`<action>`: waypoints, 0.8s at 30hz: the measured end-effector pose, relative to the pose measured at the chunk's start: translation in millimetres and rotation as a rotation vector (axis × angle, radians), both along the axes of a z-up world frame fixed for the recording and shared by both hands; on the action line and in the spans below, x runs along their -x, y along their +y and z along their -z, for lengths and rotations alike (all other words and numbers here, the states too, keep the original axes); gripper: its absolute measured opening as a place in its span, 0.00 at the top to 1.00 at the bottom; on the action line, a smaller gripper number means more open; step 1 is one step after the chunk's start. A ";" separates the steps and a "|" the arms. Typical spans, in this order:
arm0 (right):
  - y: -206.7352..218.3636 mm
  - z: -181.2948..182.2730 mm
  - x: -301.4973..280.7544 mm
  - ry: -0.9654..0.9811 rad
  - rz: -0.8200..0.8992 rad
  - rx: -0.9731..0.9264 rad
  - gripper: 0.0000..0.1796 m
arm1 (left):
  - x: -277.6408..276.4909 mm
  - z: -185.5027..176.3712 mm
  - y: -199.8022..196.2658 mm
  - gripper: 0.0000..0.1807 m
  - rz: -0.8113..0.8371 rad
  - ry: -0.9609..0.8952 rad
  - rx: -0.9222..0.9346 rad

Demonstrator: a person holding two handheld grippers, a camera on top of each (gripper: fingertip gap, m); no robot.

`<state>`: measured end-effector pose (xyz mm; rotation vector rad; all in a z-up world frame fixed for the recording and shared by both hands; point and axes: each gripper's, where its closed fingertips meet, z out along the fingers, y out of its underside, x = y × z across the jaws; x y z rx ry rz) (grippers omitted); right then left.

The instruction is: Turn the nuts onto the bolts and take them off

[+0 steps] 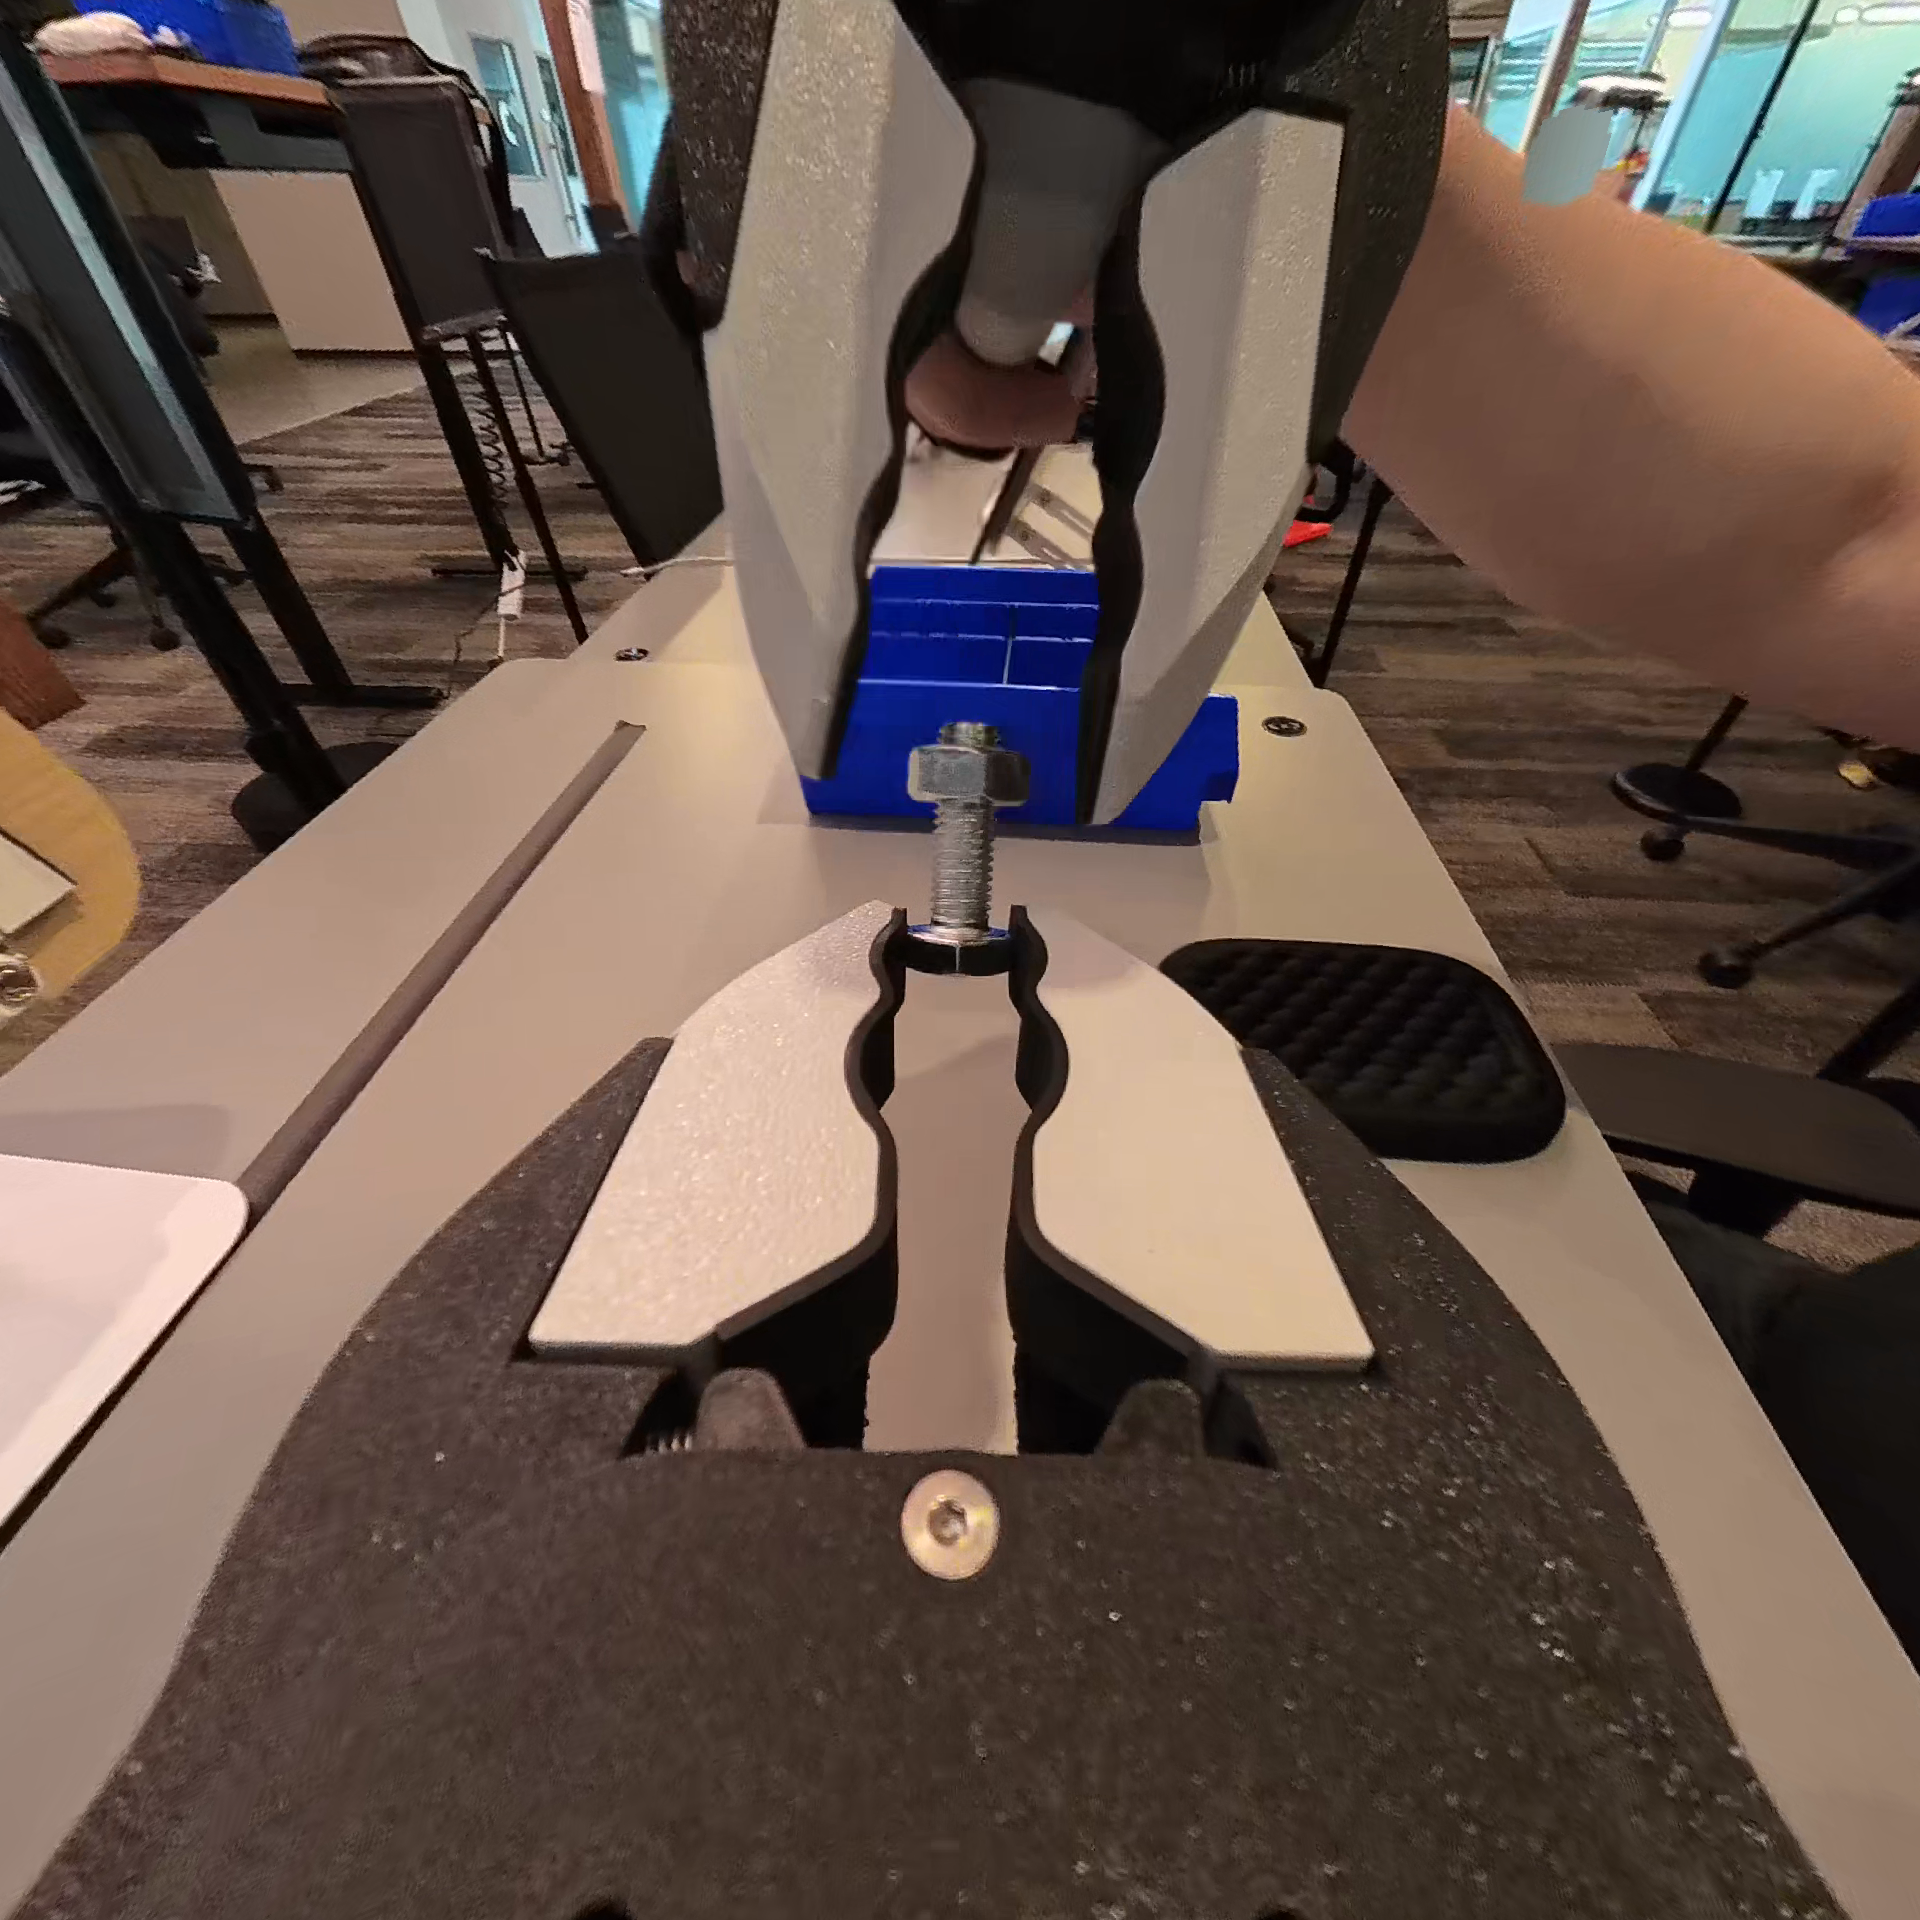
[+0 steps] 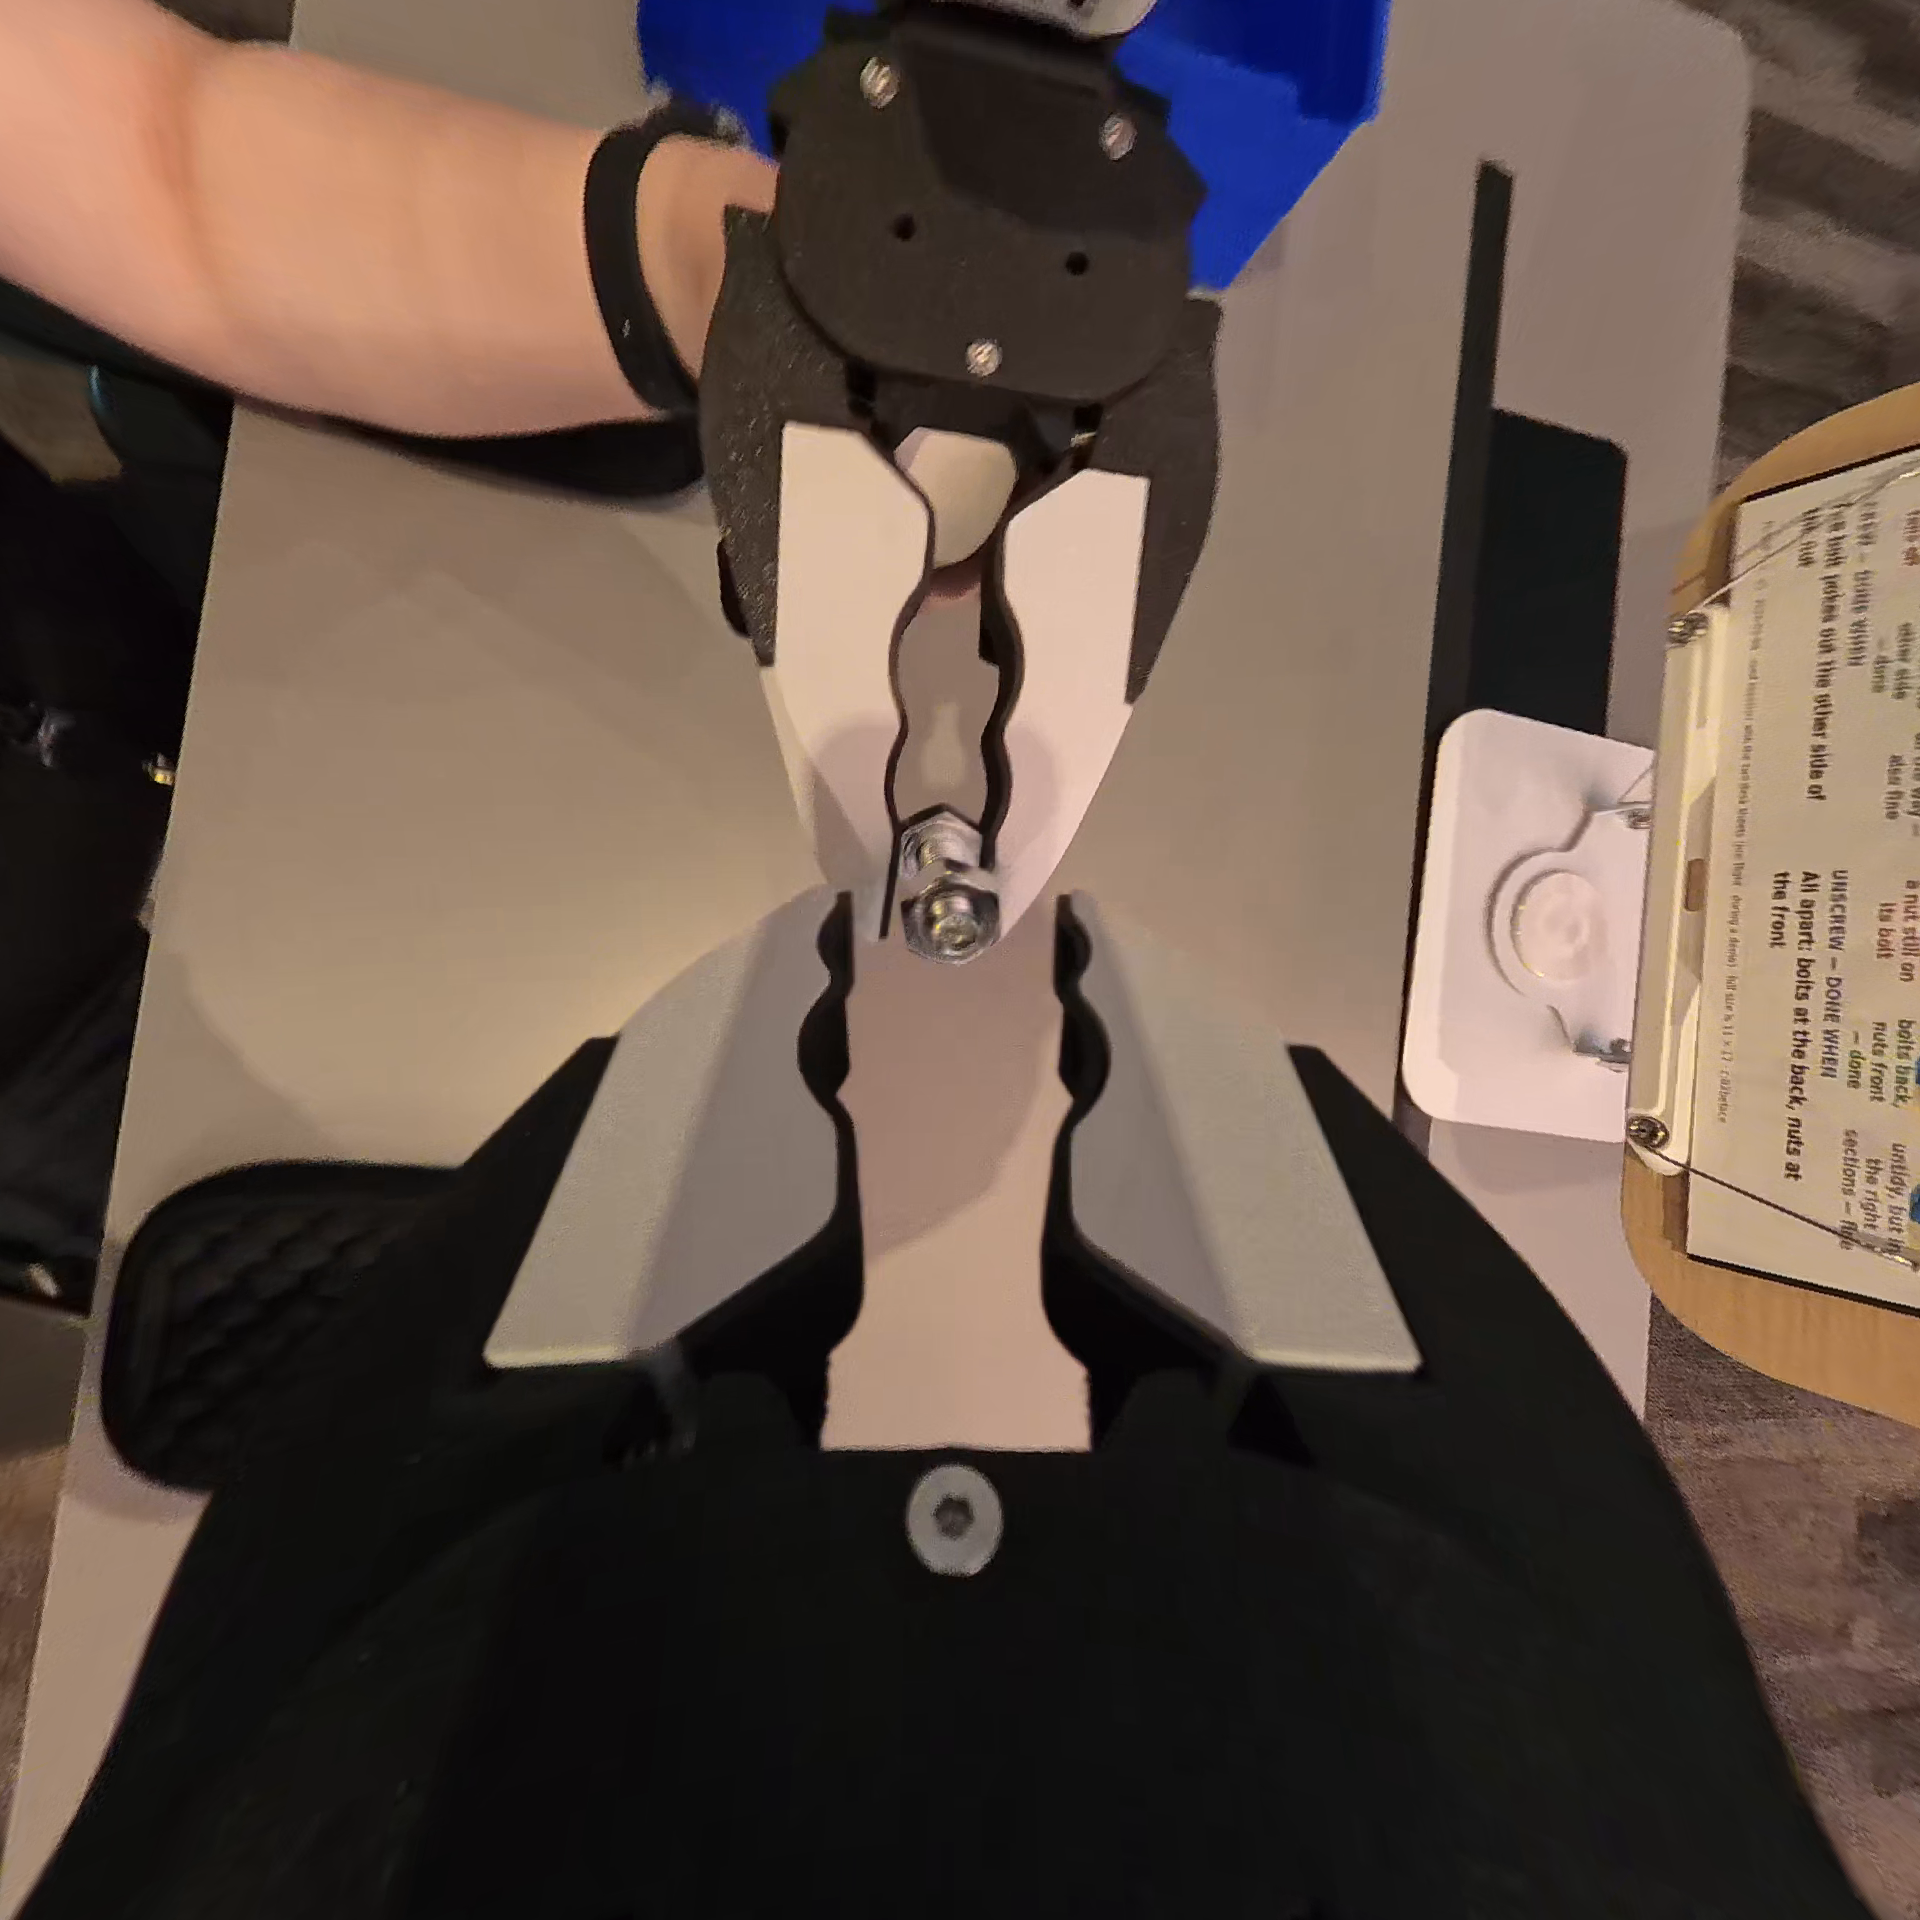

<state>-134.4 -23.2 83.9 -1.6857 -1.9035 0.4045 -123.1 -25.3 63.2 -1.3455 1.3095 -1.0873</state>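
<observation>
Here, in the left wrist view, the left gripper (image 1: 958, 940) has its fingers closed on the head of a bolt (image 1: 962, 883), holding it upright above the grey tabletop (image 1: 520, 935). A nut (image 1: 968, 774) sits near the top of the threads. The right gripper (image 1: 961, 774) comes down from above, its fingers spread either side of the nut, not touching it. A blue bin (image 1: 1164, 769) stands at the far end.

In the right wrist view, looking down, the fingers stand apart just short of the nut. A paper sheet (image 2: 1808, 852) lies right.

The step looks like a regrasp between turns; next, the right fingers must close squarely on the nut and twist.
</observation>
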 end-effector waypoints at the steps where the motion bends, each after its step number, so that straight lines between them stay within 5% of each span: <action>1: 2.8 -4.3 1.9 0.037 0.026 -0.001 0.78 | 1.0 -2.0 3.3 0.90 -0.024 -0.008 -0.010; 5: 25.5 -28.4 6.7 0.232 0.253 0.043 0.75 | 7.3 -11.3 26.1 0.90 -0.193 -0.048 -0.074; 12: 45.0 -38.6 8.3 0.421 0.676 0.407 0.71 | 18.7 -20.9 54.3 0.90 -0.480 -0.042 -0.242; 24: 44.2 -19.3 16.1 0.319 0.770 0.479 0.89 | 16.2 -20.5 56.4 0.90 -0.538 -0.030 -0.310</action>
